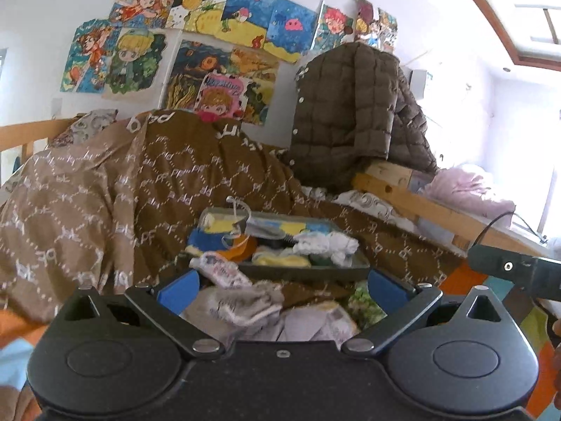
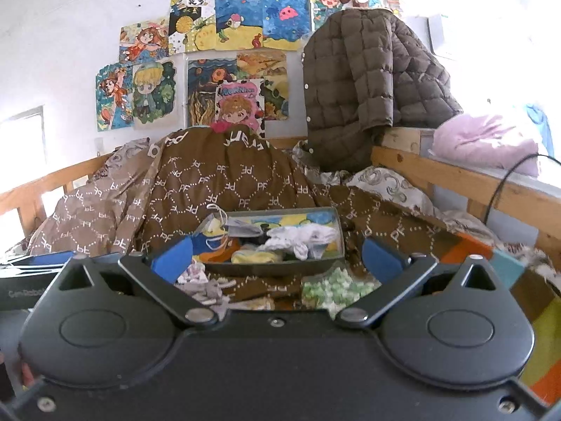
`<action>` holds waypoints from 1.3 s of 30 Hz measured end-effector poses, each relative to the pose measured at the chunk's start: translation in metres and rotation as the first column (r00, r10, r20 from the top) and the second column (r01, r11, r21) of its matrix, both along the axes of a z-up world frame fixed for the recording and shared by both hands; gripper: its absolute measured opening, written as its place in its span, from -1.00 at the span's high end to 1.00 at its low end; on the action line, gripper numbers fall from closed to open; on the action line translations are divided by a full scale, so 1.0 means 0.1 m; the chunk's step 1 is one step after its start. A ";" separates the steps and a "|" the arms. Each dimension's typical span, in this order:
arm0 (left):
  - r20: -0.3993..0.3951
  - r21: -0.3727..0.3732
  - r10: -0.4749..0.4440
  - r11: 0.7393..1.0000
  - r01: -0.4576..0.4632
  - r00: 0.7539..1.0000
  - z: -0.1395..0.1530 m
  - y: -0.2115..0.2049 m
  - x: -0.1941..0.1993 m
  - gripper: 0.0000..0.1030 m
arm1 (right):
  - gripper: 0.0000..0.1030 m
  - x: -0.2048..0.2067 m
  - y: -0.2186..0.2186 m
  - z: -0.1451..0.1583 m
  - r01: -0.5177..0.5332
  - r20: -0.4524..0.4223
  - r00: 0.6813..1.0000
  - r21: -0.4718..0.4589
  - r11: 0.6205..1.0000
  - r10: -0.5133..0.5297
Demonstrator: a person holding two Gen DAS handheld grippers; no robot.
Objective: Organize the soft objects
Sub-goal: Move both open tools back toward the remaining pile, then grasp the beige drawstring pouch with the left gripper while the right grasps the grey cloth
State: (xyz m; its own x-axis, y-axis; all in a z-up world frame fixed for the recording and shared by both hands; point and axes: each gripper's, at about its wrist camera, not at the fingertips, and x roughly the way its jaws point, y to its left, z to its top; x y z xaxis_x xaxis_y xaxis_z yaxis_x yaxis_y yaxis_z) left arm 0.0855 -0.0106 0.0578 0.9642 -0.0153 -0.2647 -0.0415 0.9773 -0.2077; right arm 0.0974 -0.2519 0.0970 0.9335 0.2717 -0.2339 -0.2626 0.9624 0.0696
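On quilted brown bedspread (image 2: 217, 182): rect. tray (image 2: 280, 267) w/ crumpled socks (image 2: 301, 238)

Bed (image 2: 455, 179) under brown quilt (image 2: 210, 182)

Your left gripper (image 1: 282, 289) and right gripper (image 2: 277, 258) are matt black plastic, finely speckled, with smooth blue plastic fingers (image 1: 178, 289) and small shiny metal pivot screws (image 1: 204, 345). You face a brown quilt (image 1: 105, 193) of smooth, slightly sheeny cloth printed with white letters. The socks (image 1: 328, 244) in the tray (image 1: 308, 272) look like soft knitted cloth; the tray wall looks matt grey. The bed rail (image 2: 455, 182) is bare pale wood, knotty. The quilted jacket (image 2: 361, 80) looks like matt padded fabric with shiny snaps. The wall drawings (image 2: 238, 21) are painted paper.
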 end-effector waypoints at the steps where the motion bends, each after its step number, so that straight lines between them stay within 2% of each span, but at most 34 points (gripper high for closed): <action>1: -0.009 0.000 0.006 1.000 -0.006 1.000 -0.03 0.01 -0.02 -0.98 | -0.99 -0.02 -0.01 -0.03 0.004 -0.006 1.000 0.001 1.000 -0.004; 12: -0.133 0.012 0.053 0.999 -0.051 0.990 -0.36 0.09 -0.23 -0.99 | -0.99 -0.24 -0.08 -0.35 0.015 -0.068 0.998 -0.038 0.999 -0.018; 23: -0.216 0.025 0.072 0.997 -0.068 0.974 -0.56 0.08 -0.35 -0.98 | -0.99 -0.39 -0.14 -0.76 0.014 -0.190 0.981 -0.058 0.998 -0.025; 32: -0.274 0.045 0.074 0.997 -0.064 0.959 -0.67 0.05 -0.39 -0.98 | -0.99 -0.36 0.07 -1.01 -0.050 -0.304 0.952 -0.101 0.994 0.017; 39: -0.318 0.082 0.088 0.995 -0.065 0.944 -0.72 0.06 -0.36 -0.98 | -0.99 -0.31 0.24 -1.13 -0.104 -0.349 0.936 -0.141 0.985 0.049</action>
